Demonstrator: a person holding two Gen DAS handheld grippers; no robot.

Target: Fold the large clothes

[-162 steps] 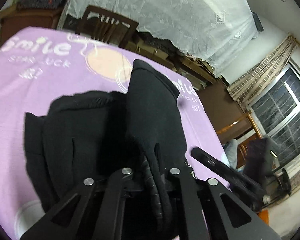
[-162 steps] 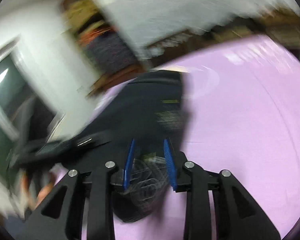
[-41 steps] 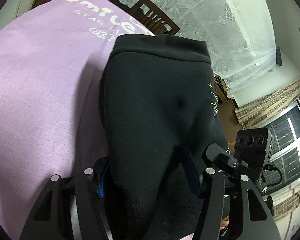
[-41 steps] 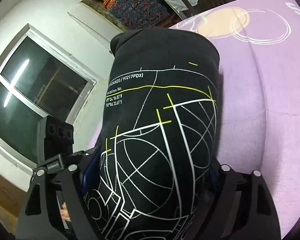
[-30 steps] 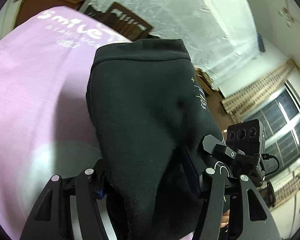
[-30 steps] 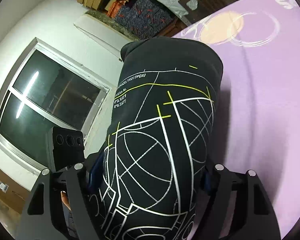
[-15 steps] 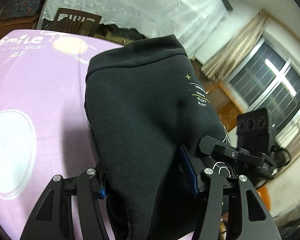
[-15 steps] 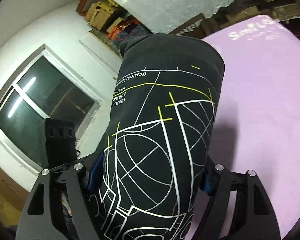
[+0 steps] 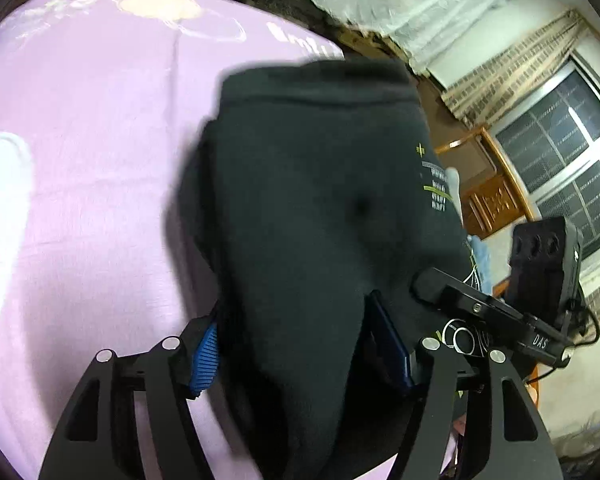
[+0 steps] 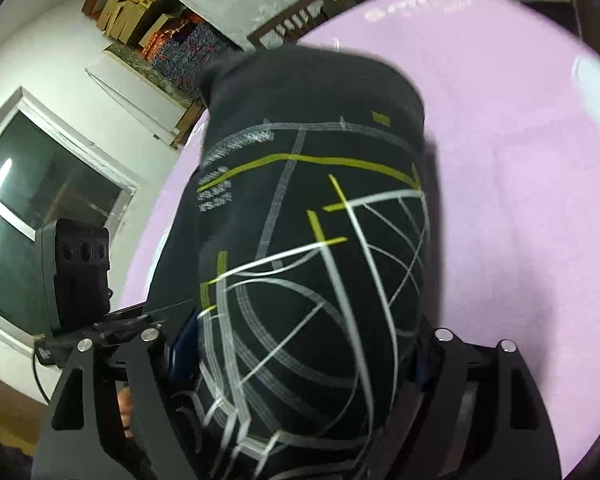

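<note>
Your left wrist view looks down along its fingers, close onto the folded black garment [image 9: 320, 208] over the purple sheet [image 9: 80, 140]. Your right wrist view faces the same garment [image 10: 312, 220] and sheet [image 10: 520, 200] likewise.
</note>
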